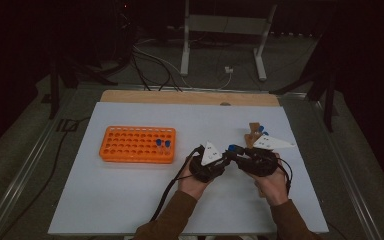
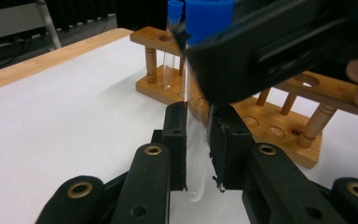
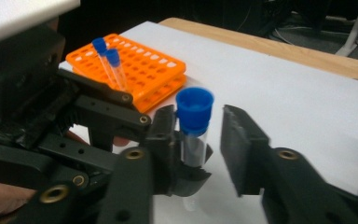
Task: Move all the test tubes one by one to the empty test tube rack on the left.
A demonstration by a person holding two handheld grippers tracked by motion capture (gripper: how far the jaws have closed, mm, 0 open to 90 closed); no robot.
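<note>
The left claw point(image 2: 197, 149) grips the upright test tube point(image 2: 196, 154) low, its blue cap point(image 3: 195, 108) standing between the open right claw's point(image 3: 200, 140) jaws (a handover).

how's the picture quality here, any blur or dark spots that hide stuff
High view: the room beyond the table is nearly black, the white top evenly lit, and both grippers read as dark lumps. Left gripper view: the right gripper looms close and soft, while the clear tube and wooden rack stay sharp. Right gripper view: near fingers blur, the blue cap is crisp, and the orange rack is slightly soft.
</note>
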